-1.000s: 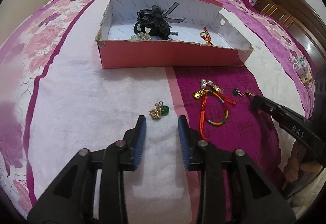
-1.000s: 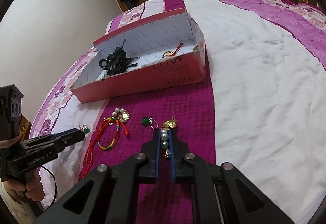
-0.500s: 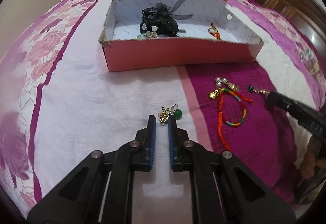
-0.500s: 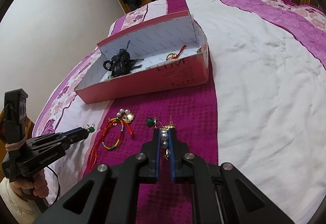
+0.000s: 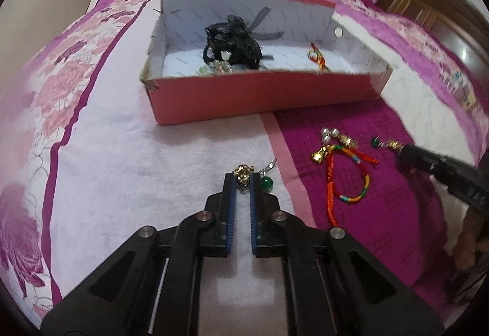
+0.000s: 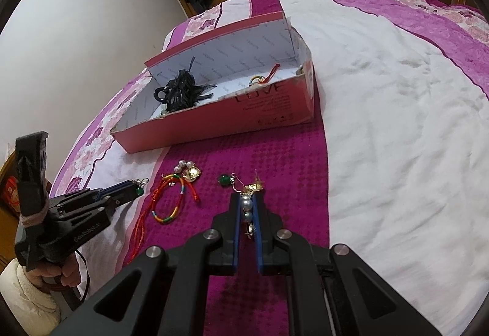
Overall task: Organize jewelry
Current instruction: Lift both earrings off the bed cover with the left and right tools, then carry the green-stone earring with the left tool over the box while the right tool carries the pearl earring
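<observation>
1. Left gripper: closed on a gold-and-green earring, gold charm pinched at the tips, green bead hanging just outside the right finger; low over the white band of the bedspread, in front of the pink box and toward its left end.
2. Same gripper from the right wrist view: tips at the earring's green bead, held by a hand in a pale sleeve, well left of the box.
3. Red cord bracelet with multicoloured beads: flat on the magenta band, in front of the box's right half; also seen at.
4. Pearl-and-gold earring: just behind the bracelet, between it and the box; likewise.
5. Second green earring: loose on the magenta band, in front of the box's right end; also.
6. Right gripper: closed on a pearl drop earring, two pearls clamped between the blue pads, gold top poking past the tips; in front of the box, just beside the loose green earring. From the left wrist view, only its dark tip visible.
7. Inside the box: black bow hair clip toward the left end with pale beads at its front, small red-and-yellow cord piece toward the right end.
</observation>
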Tool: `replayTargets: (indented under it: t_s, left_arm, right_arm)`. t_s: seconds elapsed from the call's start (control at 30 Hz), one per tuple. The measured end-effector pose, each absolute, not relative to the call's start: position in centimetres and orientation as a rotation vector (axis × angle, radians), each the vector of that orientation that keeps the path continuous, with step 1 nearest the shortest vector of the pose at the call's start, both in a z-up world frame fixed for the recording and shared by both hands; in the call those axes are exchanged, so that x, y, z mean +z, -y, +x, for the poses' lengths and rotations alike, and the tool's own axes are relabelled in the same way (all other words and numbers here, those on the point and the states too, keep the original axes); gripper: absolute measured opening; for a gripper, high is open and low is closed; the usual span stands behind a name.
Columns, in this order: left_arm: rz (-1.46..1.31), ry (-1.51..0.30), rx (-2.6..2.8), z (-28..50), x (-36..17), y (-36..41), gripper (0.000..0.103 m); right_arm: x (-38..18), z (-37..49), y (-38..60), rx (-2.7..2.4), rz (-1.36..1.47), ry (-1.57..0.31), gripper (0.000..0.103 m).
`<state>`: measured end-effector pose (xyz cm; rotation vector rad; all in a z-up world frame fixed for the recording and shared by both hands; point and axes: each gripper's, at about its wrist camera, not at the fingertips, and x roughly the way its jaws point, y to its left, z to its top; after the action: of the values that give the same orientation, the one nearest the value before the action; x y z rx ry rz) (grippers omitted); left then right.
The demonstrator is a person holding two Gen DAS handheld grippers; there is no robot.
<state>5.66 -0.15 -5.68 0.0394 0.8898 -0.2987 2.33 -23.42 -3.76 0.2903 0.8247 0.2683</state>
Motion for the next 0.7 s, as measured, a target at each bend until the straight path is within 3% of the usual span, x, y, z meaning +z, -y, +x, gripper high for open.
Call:
replayTargets:
  t_s: [0.7]
  left_arm:
    - [-0.055,-0.746,-0.291,4.1,-0.3,-1.1,0.0]
  right_arm:
    - [0.9,0.5,23.8,0.299,0.266,-0.671,0.009]
